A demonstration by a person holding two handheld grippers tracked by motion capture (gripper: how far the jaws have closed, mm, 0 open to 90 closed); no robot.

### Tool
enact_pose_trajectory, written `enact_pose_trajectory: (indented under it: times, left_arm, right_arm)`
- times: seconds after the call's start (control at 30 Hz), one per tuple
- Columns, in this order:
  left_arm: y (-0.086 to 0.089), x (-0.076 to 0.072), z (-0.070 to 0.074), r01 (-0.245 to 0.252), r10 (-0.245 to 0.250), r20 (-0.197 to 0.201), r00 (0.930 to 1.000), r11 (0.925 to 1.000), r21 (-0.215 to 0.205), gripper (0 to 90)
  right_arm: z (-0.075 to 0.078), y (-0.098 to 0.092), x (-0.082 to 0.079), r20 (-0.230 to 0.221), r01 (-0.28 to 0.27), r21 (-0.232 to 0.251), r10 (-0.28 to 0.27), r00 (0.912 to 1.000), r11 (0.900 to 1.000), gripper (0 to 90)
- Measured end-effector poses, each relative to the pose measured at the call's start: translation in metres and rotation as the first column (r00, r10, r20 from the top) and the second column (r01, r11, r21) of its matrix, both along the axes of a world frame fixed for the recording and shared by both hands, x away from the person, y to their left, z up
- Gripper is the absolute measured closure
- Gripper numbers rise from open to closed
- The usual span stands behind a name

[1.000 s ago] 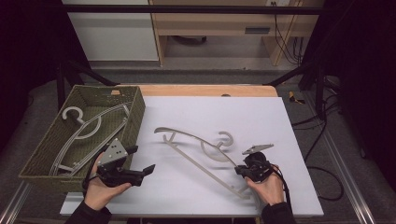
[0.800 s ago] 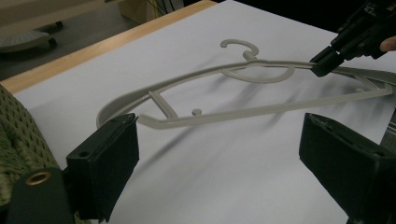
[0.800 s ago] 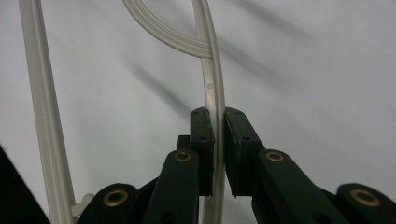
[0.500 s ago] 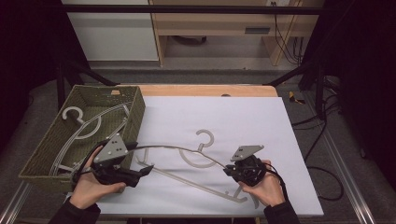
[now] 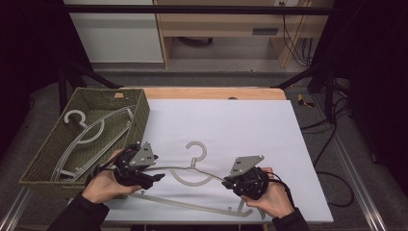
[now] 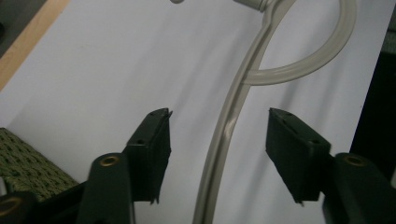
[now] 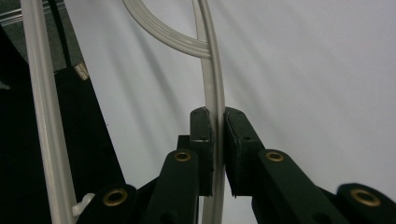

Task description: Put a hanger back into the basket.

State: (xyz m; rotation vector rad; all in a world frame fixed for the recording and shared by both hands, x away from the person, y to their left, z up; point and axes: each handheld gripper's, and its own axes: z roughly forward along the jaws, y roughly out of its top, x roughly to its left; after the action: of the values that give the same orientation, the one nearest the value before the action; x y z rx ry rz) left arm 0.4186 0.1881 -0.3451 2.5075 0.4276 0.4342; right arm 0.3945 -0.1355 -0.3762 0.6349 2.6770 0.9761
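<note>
A grey plastic hanger (image 5: 196,150) hangs just above the white table top (image 5: 240,125), with its hook pointing away from me. My right gripper (image 5: 227,181) is shut on one sloping arm of it; the pads (image 7: 201,135) pinch the thin rail (image 7: 212,70). My left gripper (image 5: 156,177) straddles the other arm (image 6: 229,135). Its jaws have just been closing, but a gap shows on both sides of the rail. The hanger's bottom bar (image 5: 192,205) runs near the table's front edge.
A green woven basket (image 5: 139,110) stands at the table's left edge with other grey hangers (image 5: 86,131) lying in it. A wooden strip (image 5: 211,93) borders the far side. Cables (image 5: 332,139) trail on the floor to the right.
The right gripper has carried the hanger leftward and turned it, so its arm now reaches the left gripper. The left gripper's jaws have narrowed around that arm.
</note>
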Motion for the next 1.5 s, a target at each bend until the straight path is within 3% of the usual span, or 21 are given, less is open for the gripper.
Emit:
enact_pose_trajectory:
  times: [0.17, 0.3, 0.47, 0.6, 0.73, 0.77, 0.9, 0.93, 1.0, 1.1, 1.2, 1.23, 1.3, 1.33, 1.37, 1.4, 1.43, 1.47, 1.5]
  left_arm:
    - [-0.005, 0.002, -0.008, 0.032, -0.031, -0.022, 0.9993, 0.9981, 0.053, 60.7]
    - [-0.006, 0.003, -0.012, 0.035, -0.033, -0.040, 0.9987, 0.9971, 0.068, 75.2]
    - [-0.008, 0.001, -0.012, 0.067, -0.063, -0.039, 0.9973, 0.9907, 0.118, 77.9]
    - [-0.006, -0.005, -0.011, 0.090, -0.087, -0.036, 0.9956, 0.9912, 0.097, 80.2]
    - [-0.006, -0.013, -0.011, 0.097, -0.097, -0.016, 0.9952, 0.9930, 0.067, 82.5]
    - [-0.005, -0.014, -0.012, 0.083, -0.083, -0.013, 0.9965, 0.9960, 0.032, 82.6]
    - [0.000, -0.015, -0.011, 0.058, -0.058, -0.006, 0.9983, 0.9980, -0.027, 82.8]
    - [0.001, -0.015, -0.012, 0.043, -0.042, 0.006, 0.9991, 0.9982, -0.042, 82.9]
    - [0.005, -0.015, -0.012, 0.010, -0.009, 0.020, 0.9998, 0.9983, -0.057, 83.0]
    - [0.011, -0.012, -0.010, -0.052, 0.054, 0.035, 0.9979, 0.9958, -0.075, 83.0]
    - [0.017, -0.011, -0.008, -0.122, 0.127, 0.037, 0.9912, 0.9842, -0.128, 83.0]
    - [0.018, -0.012, -0.008, -0.144, 0.152, 0.039, 0.9876, 0.9762, -0.162, 83.0]
    - [0.021, -0.013, -0.005, -0.172, 0.184, 0.048, 0.9818, 0.9665, -0.191, 83.0]
    - [0.024, -0.014, -0.002, -0.186, 0.200, 0.054, 0.9783, 0.9623, -0.199, 83.0]
    - [0.026, -0.014, 0.000, -0.195, 0.211, 0.061, 0.9755, 0.9593, -0.205, 83.1]
    - [0.028, -0.014, 0.002, -0.199, 0.217, 0.070, 0.9736, 0.9585, -0.204, 83.0]
    - [0.030, -0.015, 0.005, -0.213, 0.233, 0.074, 0.9696, 0.9536, -0.213, 83.0]
    - [0.032, -0.016, 0.007, -0.215, 0.237, 0.084, 0.9678, 0.9519, -0.219, 83.1]
    - [0.033, -0.016, 0.009, -0.218, 0.242, 0.086, 0.9664, 0.9489, -0.228, 83.1]
  right_arm:
    - [-0.001, 0.003, 0.000, -0.009, -0.016, -0.005, 0.016, 0.9998, 1.000, 82.9]
    - [-0.002, 0.004, -0.001, 0.000, -0.022, -0.014, 0.022, 0.9998, 1.000, 82.9]
    - [-0.004, 0.005, 0.001, 0.008, -0.036, -0.024, 0.037, 0.9993, 0.999, 82.7]
    - [-0.005, 0.002, 0.005, 0.013, -0.057, -0.020, 0.057, 0.9983, 0.998, 81.8]
    - [-0.004, -0.003, 0.010, 0.055, -0.033, -0.001, 0.033, 0.9980, 0.999, 78.3]
    - [-0.003, -0.005, 0.011, 0.055, -0.018, 0.015, 0.017, 0.9983, 1.000, 77.4]
    - [0.001, -0.012, 0.015, 0.063, 0.008, 0.079, -0.013, 0.9979, 0.997, 71.1]
    - [0.003, -0.015, 0.016, 0.077, 0.034, 0.113, -0.042, 0.9961, 0.993, 66.4]
    - [0.006, -0.024, 0.017, 0.088, 0.067, 0.183, -0.084, 0.9925, 0.981, 61.5]
    - [0.009, -0.041, 0.016, 0.115, 0.131, 0.288, -0.170, 0.9787, 0.949, 51.5]
    - [0.008, -0.059, 0.016, 0.105, 0.208, 0.388, -0.267, 0.9580, 0.898, 37.2]
    - [0.007, -0.065, 0.016, 0.103, 0.236, 0.411, -0.302, 0.9478, 0.881, 34.2]
    - [0.004, -0.076, 0.015, 0.109, 0.273, 0.445, -0.354, 0.9287, 0.853, 28.3]
    - [0.003, -0.080, 0.015, 0.102, 0.286, 0.456, -0.369, 0.9239, 0.843, 25.5]
    - [0.001, -0.085, 0.014, 0.097, 0.306, 0.474, -0.394, 0.9139, 0.826, 22.9]
    - [0.000, -0.088, 0.013, 0.096, 0.316, 0.481, -0.408, 0.9080, 0.818, 21.6]
    - [-0.001, -0.090, 0.013, 0.100, 0.320, 0.481, -0.414, 0.9048, 0.816, 20.6]
    - [-0.003, -0.093, 0.011, 0.094, 0.332, 0.491, -0.428, 0.8986, 0.805, 18.8]
    - [-0.005, -0.095, 0.010, 0.095, 0.336, 0.493, -0.433, 0.8962, 0.802, 17.7]
